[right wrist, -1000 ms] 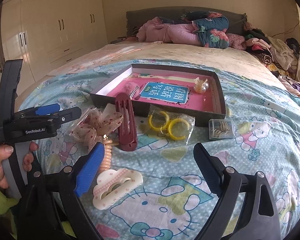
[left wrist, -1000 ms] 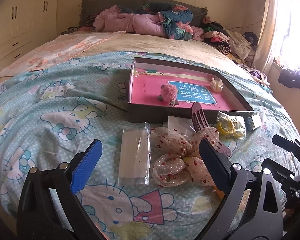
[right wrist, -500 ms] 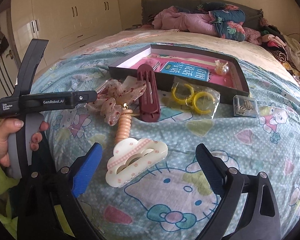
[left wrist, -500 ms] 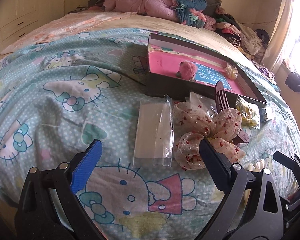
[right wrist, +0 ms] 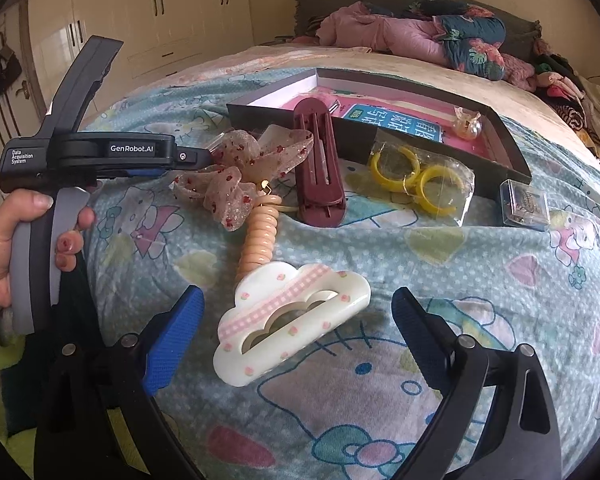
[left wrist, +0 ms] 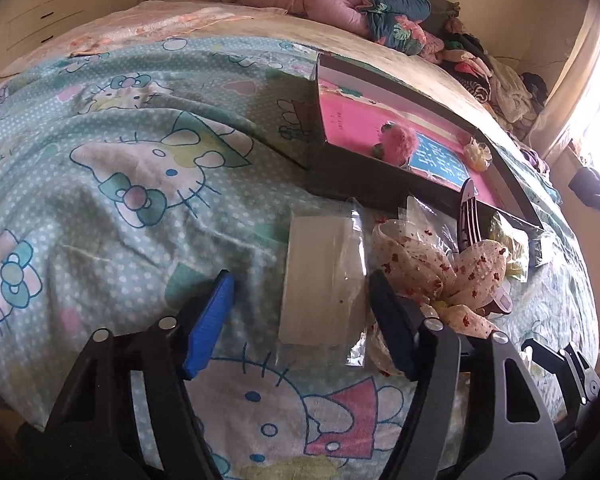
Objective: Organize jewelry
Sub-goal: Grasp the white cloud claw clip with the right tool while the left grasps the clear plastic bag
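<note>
My left gripper hovers low over the bedspread, its jaws closing. A clear bag with a white card lies between its fingers, and the pads do not press on it. My right gripper stands open around a white cloud-shaped hair claw without touching it. Beyond the claw lie a peach spiral hair tie, a spotted organza bow, a maroon hair clip and bagged yellow hoops. A dark box with pink lining sits behind them, holding a pink pom-pom.
A small clear case rests by the box's right corner. A hand grips the left gripper's handle at the left edge. Piled quilts and clothes fill the head of the bed. Wardrobes line the left wall.
Both grippers have sunk closer to the bedspread. The left jaws have narrowed around the clear bag. The cloud claw now lies nearer, between the right fingers.
</note>
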Motion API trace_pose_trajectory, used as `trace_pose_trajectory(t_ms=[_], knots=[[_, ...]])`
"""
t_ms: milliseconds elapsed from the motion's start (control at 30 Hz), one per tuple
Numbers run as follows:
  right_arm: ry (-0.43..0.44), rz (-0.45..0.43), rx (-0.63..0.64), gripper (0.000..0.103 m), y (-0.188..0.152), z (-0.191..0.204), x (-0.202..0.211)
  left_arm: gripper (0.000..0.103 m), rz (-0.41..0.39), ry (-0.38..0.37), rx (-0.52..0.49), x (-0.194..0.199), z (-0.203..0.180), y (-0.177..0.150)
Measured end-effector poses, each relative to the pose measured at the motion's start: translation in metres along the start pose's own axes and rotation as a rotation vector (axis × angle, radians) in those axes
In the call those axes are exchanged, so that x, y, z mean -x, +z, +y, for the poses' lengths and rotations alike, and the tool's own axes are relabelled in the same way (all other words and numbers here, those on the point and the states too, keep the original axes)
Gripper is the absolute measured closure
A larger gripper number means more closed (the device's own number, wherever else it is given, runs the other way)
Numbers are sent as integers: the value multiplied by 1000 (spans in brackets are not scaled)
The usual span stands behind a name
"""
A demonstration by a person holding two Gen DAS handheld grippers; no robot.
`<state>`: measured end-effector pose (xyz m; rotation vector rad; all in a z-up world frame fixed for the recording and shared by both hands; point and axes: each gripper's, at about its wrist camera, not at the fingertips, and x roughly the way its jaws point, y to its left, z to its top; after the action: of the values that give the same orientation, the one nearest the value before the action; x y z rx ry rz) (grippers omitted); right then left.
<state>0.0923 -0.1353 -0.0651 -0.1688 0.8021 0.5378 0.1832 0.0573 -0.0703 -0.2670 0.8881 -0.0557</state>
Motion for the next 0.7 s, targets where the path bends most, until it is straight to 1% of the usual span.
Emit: trace_pose_trajectory(t_ms=[67, 100, 133, 233, 267, 300, 400, 500, 700], knots=[[-2, 8, -1, 13, -1, -1, -4, 61, 11, -9, -7, -3, -3, 2], [-5, 12, 3, 16, -2, -1, -6, 64, 17, -13, -10, -5, -4, 3], [-13, 16, 10, 17, -2, -1, -8, 70, 22, -19, -15, -6, -5, 3], [-31, 11, 32, 28, -4, -1, -9, 70, 20, -22, -24, -7, -6, 2], [-32, 9, 33, 35, -4, -3, -9, 71, 18, -24, -26, -6, -6, 2], [-36, 6, 35, 39, -4, -4, -8, 71, 14, -31, -22, -4, -6, 1], [-36, -1, 23, 39, -5, -11, -4, 71, 4, -44, -12, 1, -5, 0], [-54, -16, 6, 39, -5, -18, 2, 71, -14, -50, -10, 10, -5, -2], [-97, -49, -40, 39, -2, -40, 19, 71, -66, -50, -53, 29, -17, -1]])
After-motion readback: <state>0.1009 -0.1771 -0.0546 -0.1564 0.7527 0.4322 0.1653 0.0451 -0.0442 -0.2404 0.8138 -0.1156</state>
